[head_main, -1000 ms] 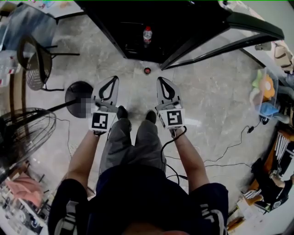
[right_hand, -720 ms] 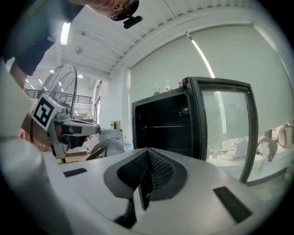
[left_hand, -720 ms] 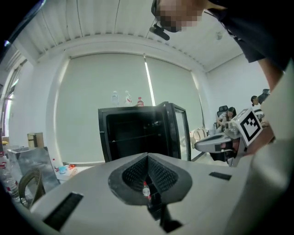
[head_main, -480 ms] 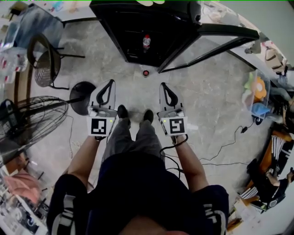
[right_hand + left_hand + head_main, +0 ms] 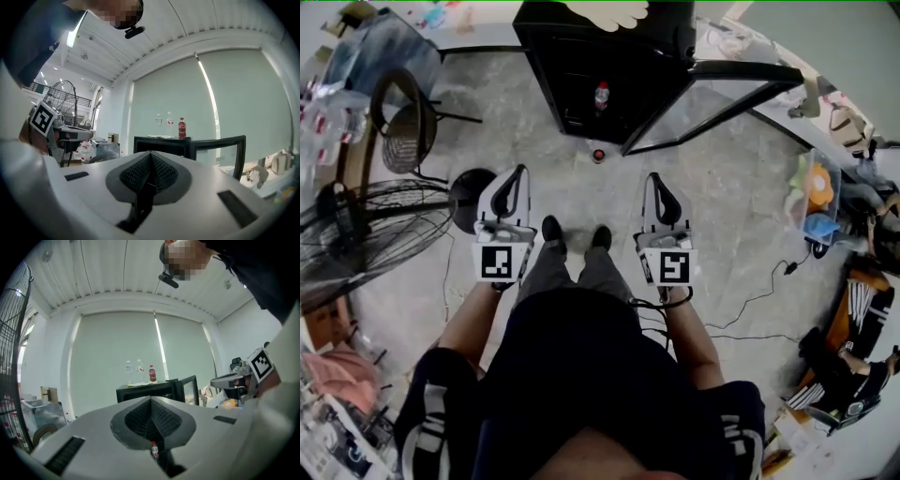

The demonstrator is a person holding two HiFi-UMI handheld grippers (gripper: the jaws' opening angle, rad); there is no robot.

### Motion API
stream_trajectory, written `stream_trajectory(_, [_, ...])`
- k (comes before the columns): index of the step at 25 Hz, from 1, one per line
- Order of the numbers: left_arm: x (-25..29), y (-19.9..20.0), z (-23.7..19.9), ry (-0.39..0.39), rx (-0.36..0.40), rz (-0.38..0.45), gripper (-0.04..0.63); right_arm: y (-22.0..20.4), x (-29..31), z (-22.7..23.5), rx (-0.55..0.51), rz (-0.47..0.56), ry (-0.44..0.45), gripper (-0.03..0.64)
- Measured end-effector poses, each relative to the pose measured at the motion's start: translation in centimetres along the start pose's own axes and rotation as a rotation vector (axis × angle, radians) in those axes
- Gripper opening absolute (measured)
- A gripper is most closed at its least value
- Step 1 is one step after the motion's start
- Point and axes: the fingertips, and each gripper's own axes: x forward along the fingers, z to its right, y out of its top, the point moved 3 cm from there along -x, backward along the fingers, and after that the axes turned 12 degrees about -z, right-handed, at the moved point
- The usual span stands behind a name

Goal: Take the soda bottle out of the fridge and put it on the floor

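Note:
The black fridge (image 5: 609,56) stands at the top of the head view, its glass door (image 5: 712,94) swung open to the right. Inside it a bottle with a red label (image 5: 601,96) stands upright. Another bottle with a red cap (image 5: 598,155) stands on the floor in front of the fridge, and it shows low between the jaws as a small bottle (image 5: 154,451) in the left gripper view. A red soda bottle (image 5: 182,128) and two clear ones stand on the fridge top. My left gripper (image 5: 511,187) and right gripper (image 5: 661,192) hang above my feet, both shut and empty, well short of the fridge.
Two wire fans (image 5: 366,234) and a round fan base (image 5: 469,192) crowd the left, with a chair (image 5: 398,131) behind. Cables (image 5: 759,300) trail over the floor at the right, beside boxes of clutter (image 5: 820,192). My shoes (image 5: 551,230) stand between the grippers.
The fridge now sits higher and smaller in the head view, so I stand farther back from it. Both grippers have drifted slightly apart and stay shut.

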Motion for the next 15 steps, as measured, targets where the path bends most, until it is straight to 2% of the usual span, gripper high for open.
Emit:
stream_trajectory(6, [-2.6, 1.5, -0.3, 0.002, -0.002, 0.0, 0.023, 2.9, -3.2, -0.2, -0.014, 0.012, -0.029, 0.02])
stream_trajectory(11, [-3.5, 2.2, -0.6, 0.006, -0.022, 0.004, 0.023, 3.5, -4.1, -0.5, -0.018, -0.01, -0.048, 0.018])
stream_trajectory(15, [-3.7, 2.9, -0.9, 0.009, -0.006, 0.013, 0.023, 4.3, -4.3, -0.4, -0.027, -0.011, -0.059, 0.018])
